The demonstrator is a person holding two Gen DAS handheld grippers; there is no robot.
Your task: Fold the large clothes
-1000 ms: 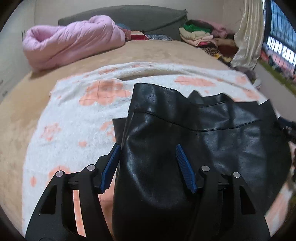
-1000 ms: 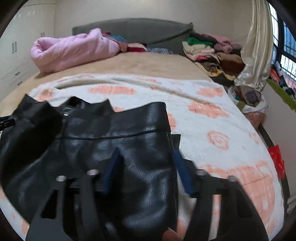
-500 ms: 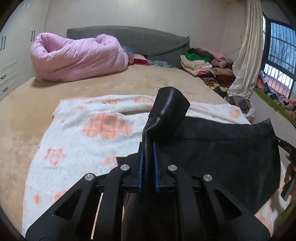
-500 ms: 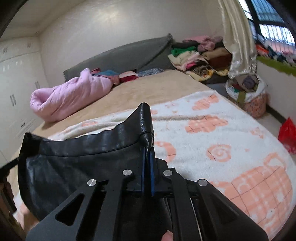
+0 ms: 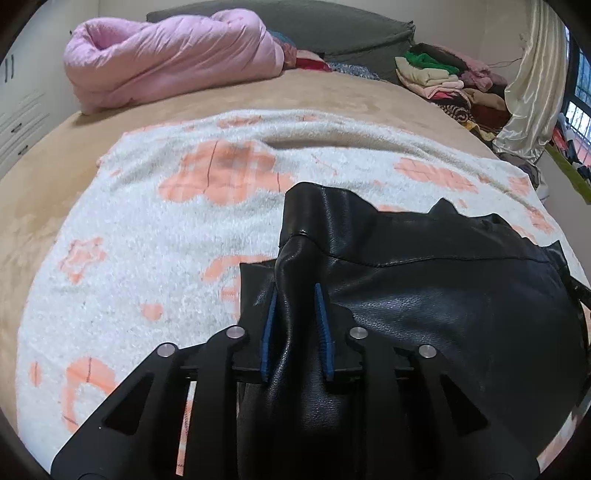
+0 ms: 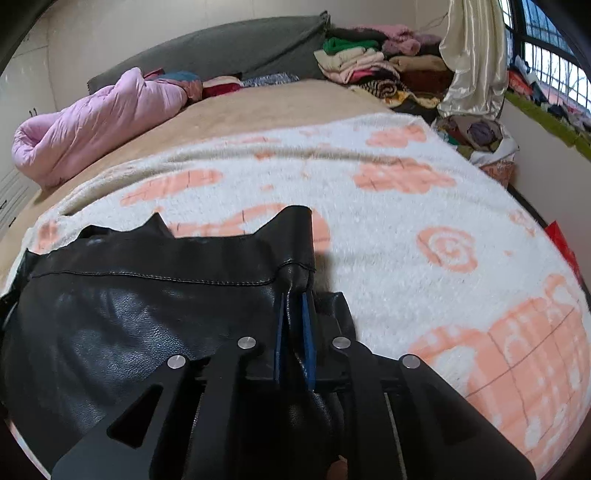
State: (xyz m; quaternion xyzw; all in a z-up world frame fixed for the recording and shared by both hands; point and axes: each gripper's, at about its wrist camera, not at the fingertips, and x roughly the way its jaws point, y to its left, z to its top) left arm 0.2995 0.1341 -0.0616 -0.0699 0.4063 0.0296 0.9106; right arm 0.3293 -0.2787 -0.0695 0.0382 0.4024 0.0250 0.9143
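Note:
A black leather garment (image 5: pixel 443 314) lies spread on the white blanket with orange shapes (image 5: pixel 166 240); its stitched waistband points away from me. My left gripper (image 5: pixel 294 291) holds an upright fold at the garment's left edge; its jaws are opening, and the fold still fills the gap between the blue pads. In the right wrist view the same garment (image 6: pixel 129 314) spreads leftward. My right gripper (image 6: pixel 293 301) pinches a narrow fold at the right edge, and its jaws are starting to open.
The blanket (image 6: pixel 406 240) covers a tan bed (image 5: pixel 332 96). A pink quilt (image 5: pixel 166 62) lies rolled at the far left by a grey headboard (image 5: pixel 332 22). Stacked clothes (image 5: pixel 443 77) sit far right beside a cream curtain (image 5: pixel 532 92). A basket of clothes (image 6: pixel 480 136) stands off the bed's right side.
Both grippers closed on the garment's side edges, lifted it into a hanging sheet, then lowered it. It now lies flat on the blanket and the left jaws stand wider than half a second ago.

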